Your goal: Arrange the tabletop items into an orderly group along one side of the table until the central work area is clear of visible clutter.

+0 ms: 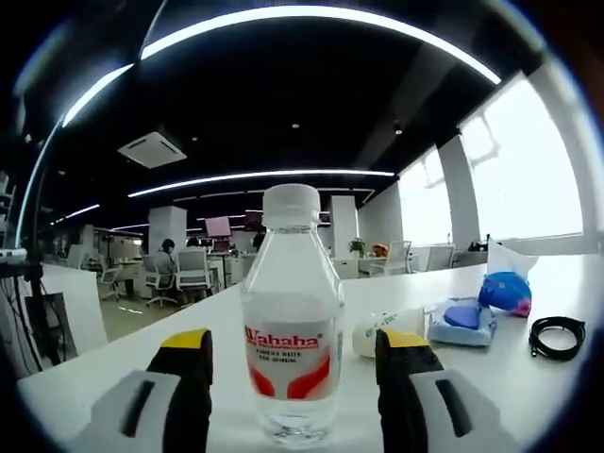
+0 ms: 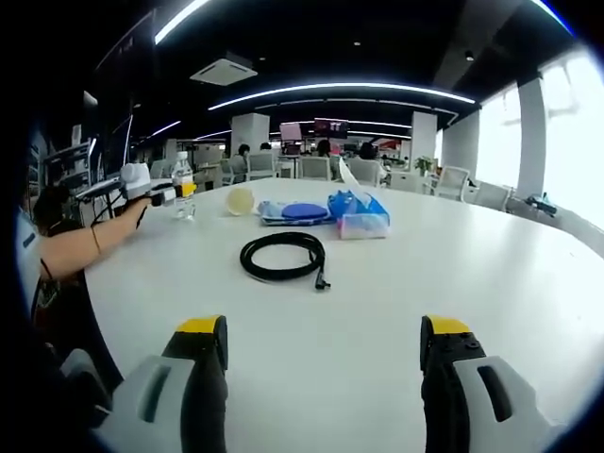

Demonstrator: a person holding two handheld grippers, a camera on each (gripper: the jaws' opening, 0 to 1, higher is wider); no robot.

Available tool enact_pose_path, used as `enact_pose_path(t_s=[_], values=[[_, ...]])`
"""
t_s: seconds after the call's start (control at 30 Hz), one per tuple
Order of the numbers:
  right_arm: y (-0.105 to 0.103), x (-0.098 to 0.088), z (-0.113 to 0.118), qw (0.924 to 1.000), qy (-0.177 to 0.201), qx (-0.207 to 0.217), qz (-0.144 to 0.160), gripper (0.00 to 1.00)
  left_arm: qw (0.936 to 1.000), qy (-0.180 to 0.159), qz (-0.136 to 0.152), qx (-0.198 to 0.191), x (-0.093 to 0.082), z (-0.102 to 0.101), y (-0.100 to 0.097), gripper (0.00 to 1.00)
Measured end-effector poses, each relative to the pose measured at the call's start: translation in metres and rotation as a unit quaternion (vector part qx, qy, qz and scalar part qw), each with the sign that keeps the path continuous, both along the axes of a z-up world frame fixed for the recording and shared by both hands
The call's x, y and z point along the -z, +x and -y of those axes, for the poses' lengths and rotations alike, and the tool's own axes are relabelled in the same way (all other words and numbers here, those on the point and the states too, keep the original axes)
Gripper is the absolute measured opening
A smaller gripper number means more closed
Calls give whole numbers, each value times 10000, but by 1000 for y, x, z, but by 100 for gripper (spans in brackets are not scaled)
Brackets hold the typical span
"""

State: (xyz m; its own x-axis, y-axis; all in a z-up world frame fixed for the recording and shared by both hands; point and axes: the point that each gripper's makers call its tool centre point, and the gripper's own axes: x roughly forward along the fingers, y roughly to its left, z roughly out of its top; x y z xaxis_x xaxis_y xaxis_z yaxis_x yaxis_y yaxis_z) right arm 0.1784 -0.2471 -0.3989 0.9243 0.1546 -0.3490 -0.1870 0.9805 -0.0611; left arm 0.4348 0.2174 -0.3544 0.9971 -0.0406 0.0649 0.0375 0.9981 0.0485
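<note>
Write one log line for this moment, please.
left tongs: open around bottle | right tongs: open, empty | cable: mid-table

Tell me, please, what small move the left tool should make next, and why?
Probably close the left tool on the water bottle: the bottle stands upright between its open jaws, near the table edge, not yet gripped.

A white round table (image 2: 453, 274) carries a loose row near its far edge: a clear water bottle (image 2: 184, 199) standing upright, a pale roundish item (image 2: 240, 200), perhaps a lying cup, a flat blue-and-white pack (image 2: 294, 212) and a blue tissue packet (image 2: 360, 214). A coiled black cable (image 2: 282, 256) lies nearer the centre.
</note>
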Motion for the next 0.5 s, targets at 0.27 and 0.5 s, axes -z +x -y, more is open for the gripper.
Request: enact_pose_path(t_s=[0.27,0.5], values=[[-1,-1,1,10000,-13,8,9,82,10000,12,-15,-64,-1,-2,-3,84],[0,0,-1,10000,-5,-44,-6,82,9999,50,93,-78,-12,5,-16,83]])
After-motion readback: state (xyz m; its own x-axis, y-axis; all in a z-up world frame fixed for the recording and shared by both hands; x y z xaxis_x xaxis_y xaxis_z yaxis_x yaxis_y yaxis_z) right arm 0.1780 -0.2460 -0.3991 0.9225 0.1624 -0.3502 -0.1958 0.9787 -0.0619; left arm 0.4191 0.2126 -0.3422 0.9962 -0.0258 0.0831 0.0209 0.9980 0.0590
